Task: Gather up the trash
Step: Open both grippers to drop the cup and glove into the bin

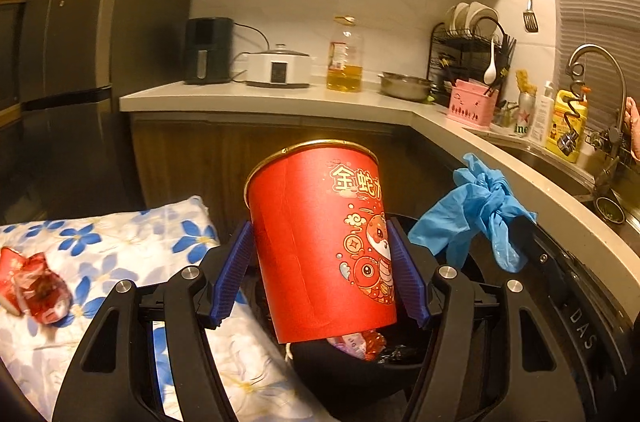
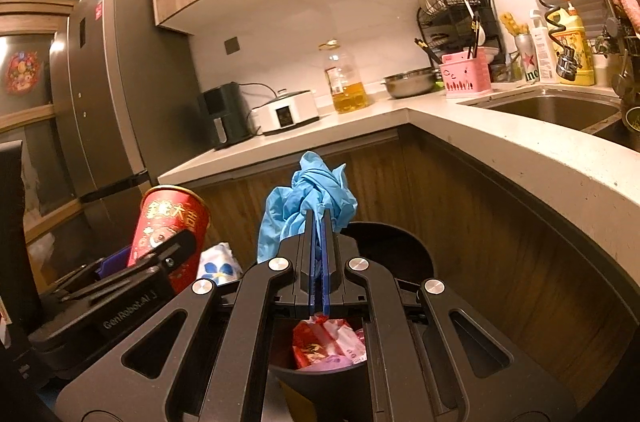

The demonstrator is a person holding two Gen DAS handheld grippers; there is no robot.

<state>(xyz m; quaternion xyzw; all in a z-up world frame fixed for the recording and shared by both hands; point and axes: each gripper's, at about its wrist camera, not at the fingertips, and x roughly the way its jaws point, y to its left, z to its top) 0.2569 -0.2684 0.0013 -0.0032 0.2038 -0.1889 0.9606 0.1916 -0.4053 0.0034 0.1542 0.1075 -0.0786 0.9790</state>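
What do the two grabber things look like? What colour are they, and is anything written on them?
Both are black frames with long cut-out slots and round silver bolts. The left gripper has ridged blue pads on its fingers. The right gripper has thin blue pads too. In the right view, the left one's side reads "GenRobot.AI" in pale letters. No cables or sleeves show.

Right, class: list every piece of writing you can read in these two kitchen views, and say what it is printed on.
"金蛇": red paper cup.
"大吉": same cup.
"GenRobot.AI": black left gripper.
"DAS": black bin rim.
"ine": green beer can.
Yellow detergent bottle, cooking oil bottle labels: too blurred.
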